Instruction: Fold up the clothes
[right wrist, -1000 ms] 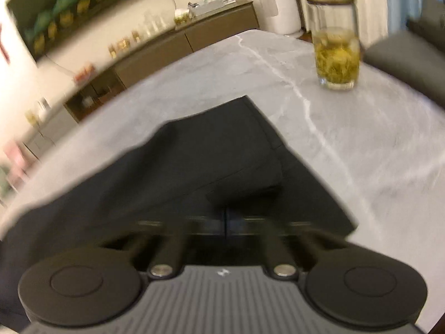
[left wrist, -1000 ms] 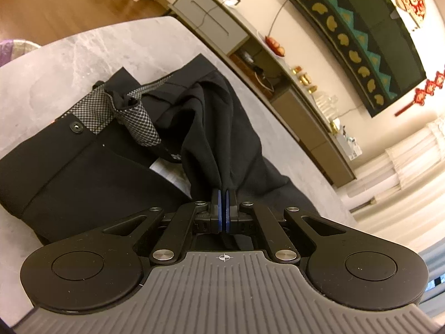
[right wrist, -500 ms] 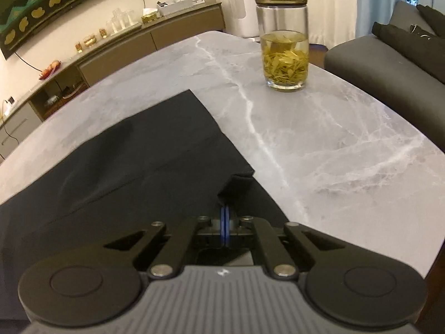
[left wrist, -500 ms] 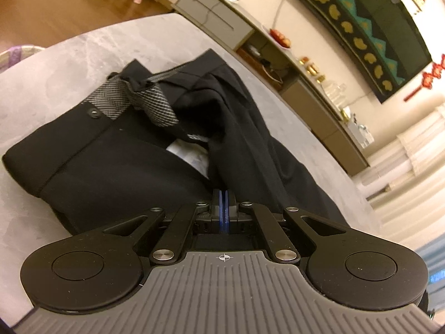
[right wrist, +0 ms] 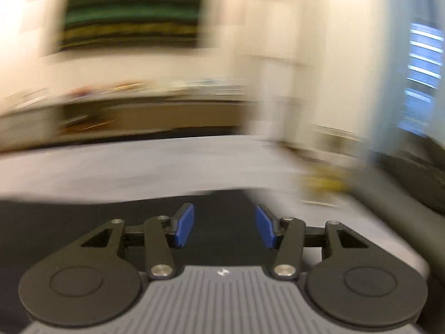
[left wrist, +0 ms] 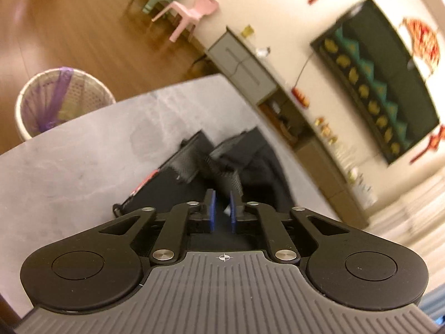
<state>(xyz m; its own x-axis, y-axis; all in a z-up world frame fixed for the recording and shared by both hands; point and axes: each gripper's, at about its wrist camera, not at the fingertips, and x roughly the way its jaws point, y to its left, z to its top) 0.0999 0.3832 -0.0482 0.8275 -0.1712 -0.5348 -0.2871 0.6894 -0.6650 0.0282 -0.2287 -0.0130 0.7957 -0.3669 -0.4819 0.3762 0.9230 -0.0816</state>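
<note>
Grey marble table [left wrist: 83, 144] carries everything. Left gripper [left wrist: 221, 208] jaws are opening, a narrow gap with nothing pinched; black trousers [left wrist: 250, 167] lie just ahead, waistband lining showing. Right gripper [right wrist: 224, 229] jaws are opening wide, empty, above the dark cloth; that view is blurred.

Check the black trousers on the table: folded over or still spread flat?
Folded over. The black trousers lie bunched in layers on the table, the waistband lining turned up on top. How neatly, blur hides.
</note>
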